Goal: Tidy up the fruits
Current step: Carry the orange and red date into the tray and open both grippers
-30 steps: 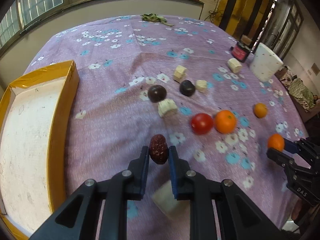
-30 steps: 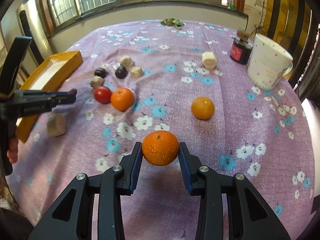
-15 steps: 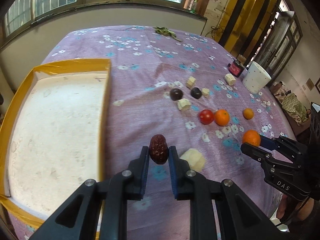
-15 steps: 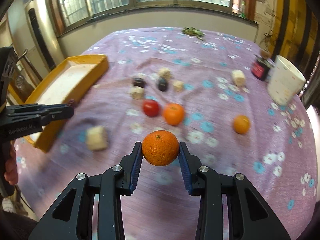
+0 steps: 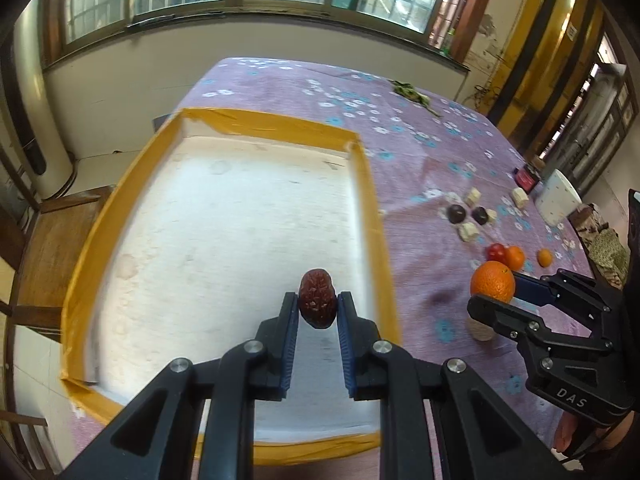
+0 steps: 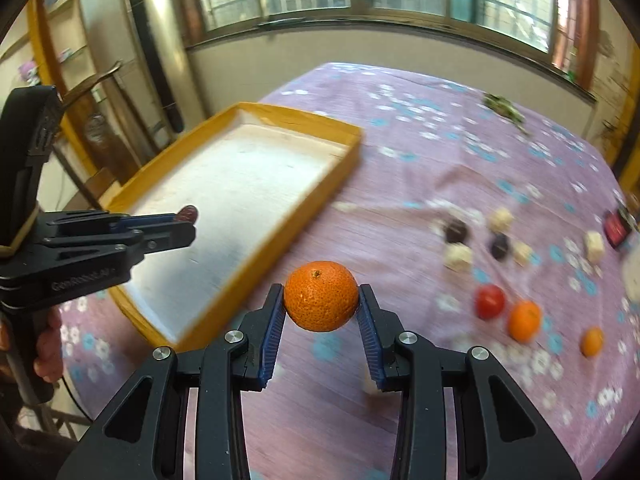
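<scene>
Three round orange citrus fruits point(image 6: 321, 296) are showing: one is sitting between tongs, two point(image 6: 524, 320) point(image 6: 592, 342) are lying towards the worktop's right edge. One round red tomato point(image 6: 489, 301) is lying beside them. Two dark round fruits point(image 6: 456, 231) point(image 6: 500, 245) are resting further in. Five pale cream chunks are lying about: four point(image 6: 458, 257) point(image 6: 500, 218) point(image 6: 522, 252) point(image 6: 594, 244) around the dark pair, one point(image 5: 482, 328) near the front edge. One wrinkled dark red date point(image 5: 317, 298) is showing. One yellow-rimmed white tray point(image 5: 276, 122), one white mug point(image 5: 558, 198), one small red and black jar point(image 5: 527, 176) and one green leafy bundle point(image 5: 412, 94) are sitting there. Two black tongs are showing, left tongs point(image 5: 318, 300) and right tongs point(image 6: 321, 292).
</scene>
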The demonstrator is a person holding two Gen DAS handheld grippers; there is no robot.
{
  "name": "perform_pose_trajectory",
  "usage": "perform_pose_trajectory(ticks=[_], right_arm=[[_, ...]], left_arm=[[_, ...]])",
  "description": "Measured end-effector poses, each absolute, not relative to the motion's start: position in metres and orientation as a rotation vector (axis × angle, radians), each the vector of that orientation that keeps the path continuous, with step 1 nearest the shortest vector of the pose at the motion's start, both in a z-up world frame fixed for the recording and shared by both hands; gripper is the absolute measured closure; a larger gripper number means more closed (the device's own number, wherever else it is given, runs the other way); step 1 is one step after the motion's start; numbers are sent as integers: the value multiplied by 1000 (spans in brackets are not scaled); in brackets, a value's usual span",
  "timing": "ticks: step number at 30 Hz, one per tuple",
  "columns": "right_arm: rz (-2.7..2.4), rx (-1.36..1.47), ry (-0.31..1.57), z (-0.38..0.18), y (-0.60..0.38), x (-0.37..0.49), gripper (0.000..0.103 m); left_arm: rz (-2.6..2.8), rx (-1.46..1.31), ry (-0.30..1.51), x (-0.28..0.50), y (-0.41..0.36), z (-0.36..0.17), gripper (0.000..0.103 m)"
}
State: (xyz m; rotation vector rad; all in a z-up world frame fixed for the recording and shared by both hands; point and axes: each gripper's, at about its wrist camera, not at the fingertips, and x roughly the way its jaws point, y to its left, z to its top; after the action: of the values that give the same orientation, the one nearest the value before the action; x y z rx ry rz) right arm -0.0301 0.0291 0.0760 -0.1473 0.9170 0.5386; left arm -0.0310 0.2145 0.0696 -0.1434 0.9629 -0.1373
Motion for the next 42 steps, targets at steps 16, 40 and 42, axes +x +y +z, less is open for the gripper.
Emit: perform_pose_trajectory(ticks=[16,40,42], right_arm=[[725,-216,1015,39,130,-27,68],[677,-286,1003,39,128,-40,63],[667,-274,992,43,120,-43,63]], left_arm=[[6,-179,1035,-41,293,35,81],[98,17,1016,-49,279,26,54],[121,22,1004,-53,280,29,46]])
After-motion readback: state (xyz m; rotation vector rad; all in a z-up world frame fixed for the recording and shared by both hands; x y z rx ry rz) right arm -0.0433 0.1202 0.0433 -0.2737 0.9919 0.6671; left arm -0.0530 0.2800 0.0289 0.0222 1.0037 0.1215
